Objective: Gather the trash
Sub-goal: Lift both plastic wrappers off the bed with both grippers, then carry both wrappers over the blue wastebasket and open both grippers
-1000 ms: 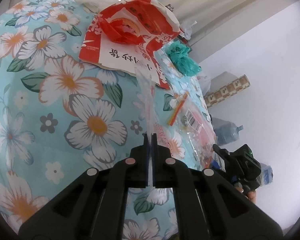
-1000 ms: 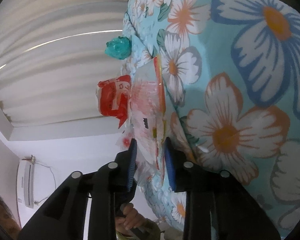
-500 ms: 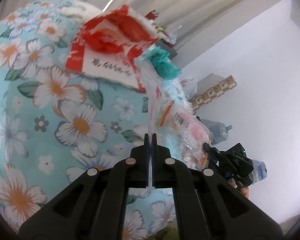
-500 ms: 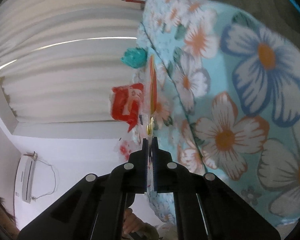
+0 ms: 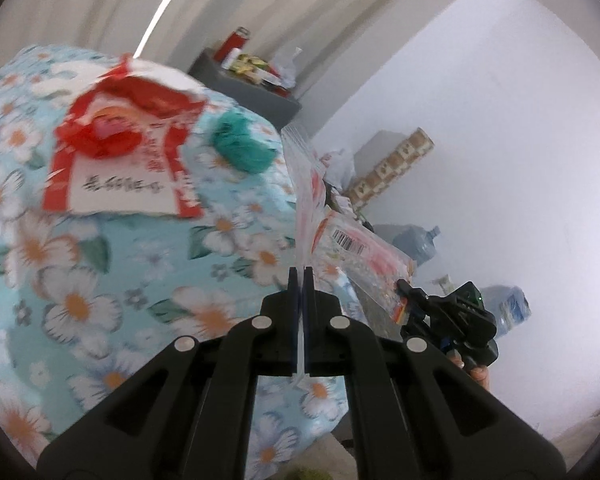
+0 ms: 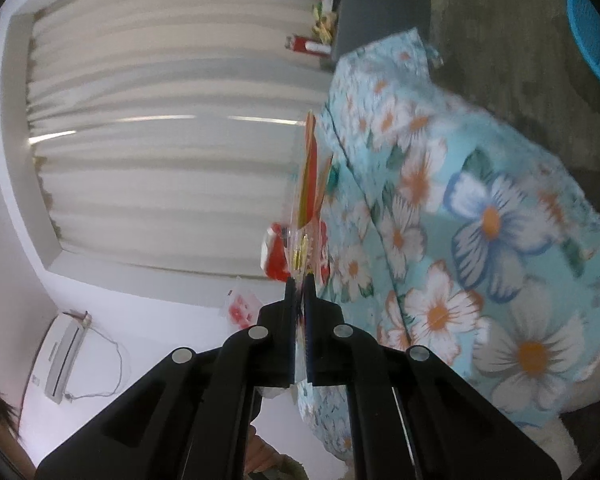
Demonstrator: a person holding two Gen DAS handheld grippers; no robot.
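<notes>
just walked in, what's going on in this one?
A person with a handheld gripper in each hand is collecting trash off a bed covered in a floral sheet. Both grippers are shut on the same clear plastic wrapper: the left gripper pinches one edge, the right gripper another, and the wrapper hangs off the sheet between them. A red and white bag and a crumpled teal wad lie on the bed, not yet picked up.

My right tongs (image 5: 407,298) hide the corner of the clear wrapper (image 5: 356,248) they pinch. The print on the red-and-white bag (image 5: 120,168) is smeared unreadable. The flowered cloth (image 6: 480,264) blurs, and the frame edge crops it.
</notes>
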